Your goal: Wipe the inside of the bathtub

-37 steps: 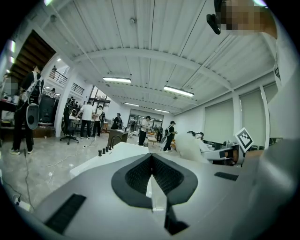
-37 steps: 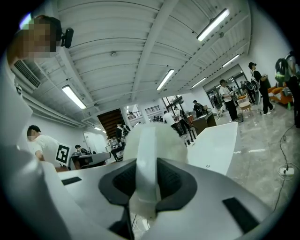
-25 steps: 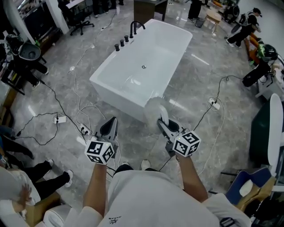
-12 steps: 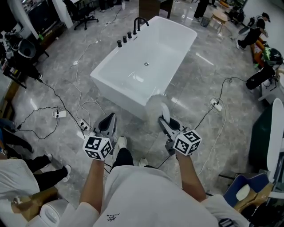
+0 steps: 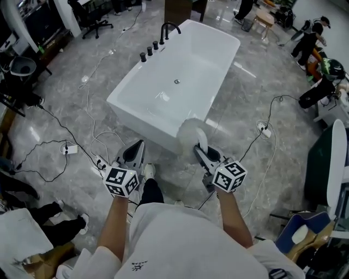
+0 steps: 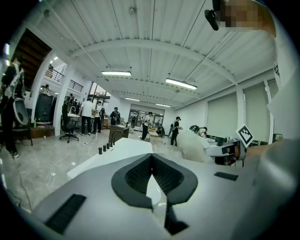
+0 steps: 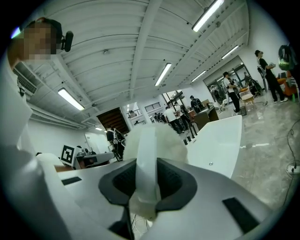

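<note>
A white rectangular bathtub (image 5: 180,76) stands on the grey marble floor ahead of me, with a black tap (image 5: 166,30) and knobs on its far left rim and a drain (image 5: 176,82) in its bottom. My right gripper (image 5: 199,150) is shut on the handle of a fluffy white duster (image 5: 192,133), held just short of the tub's near end. In the right gripper view the duster handle (image 7: 146,168) runs up between the jaws. My left gripper (image 5: 136,153) is shut with nothing in it, over the floor left of the duster. The tub (image 6: 123,149) lies beyond its closed jaws.
Cables and power strips (image 5: 101,161) trail over the floor left of the tub; another cable and plug (image 5: 264,129) lie to the right. Office chairs, stands and people fill the room's edges. A dark cabinet (image 5: 180,10) stands behind the tub.
The person has stepped forward a little, so the tub sits slightly closer and lower in view. Both grippers hold the same pose; the duster stays gripped.
</note>
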Motion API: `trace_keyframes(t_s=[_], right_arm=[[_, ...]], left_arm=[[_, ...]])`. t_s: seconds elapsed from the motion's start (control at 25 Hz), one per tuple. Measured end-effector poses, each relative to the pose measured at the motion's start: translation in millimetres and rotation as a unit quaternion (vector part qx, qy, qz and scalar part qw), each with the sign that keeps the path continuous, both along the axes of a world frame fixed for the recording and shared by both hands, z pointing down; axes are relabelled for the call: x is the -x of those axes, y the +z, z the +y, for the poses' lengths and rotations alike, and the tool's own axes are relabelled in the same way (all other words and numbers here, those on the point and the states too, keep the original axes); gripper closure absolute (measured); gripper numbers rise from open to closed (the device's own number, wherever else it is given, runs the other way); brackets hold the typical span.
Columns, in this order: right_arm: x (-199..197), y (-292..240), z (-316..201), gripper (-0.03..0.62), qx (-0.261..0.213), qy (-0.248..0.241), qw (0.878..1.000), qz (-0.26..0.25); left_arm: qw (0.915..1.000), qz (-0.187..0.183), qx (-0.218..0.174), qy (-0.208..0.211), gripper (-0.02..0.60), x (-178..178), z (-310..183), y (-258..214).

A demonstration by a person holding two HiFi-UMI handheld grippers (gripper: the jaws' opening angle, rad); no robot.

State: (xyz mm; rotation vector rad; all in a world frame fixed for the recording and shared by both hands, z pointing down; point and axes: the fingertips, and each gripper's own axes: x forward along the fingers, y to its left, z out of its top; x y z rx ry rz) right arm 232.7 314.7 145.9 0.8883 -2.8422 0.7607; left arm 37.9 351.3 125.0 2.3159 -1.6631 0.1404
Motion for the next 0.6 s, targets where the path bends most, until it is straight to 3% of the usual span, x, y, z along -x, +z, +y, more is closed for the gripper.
trace_keyframes(t_s=[0.6], right_arm=[[111,-4,-113,0.499,0.024,0.036,0.999,0.021]], left_arm=[[0.9966,0.026,0.041,0.066,0.571,98,-121,15]])
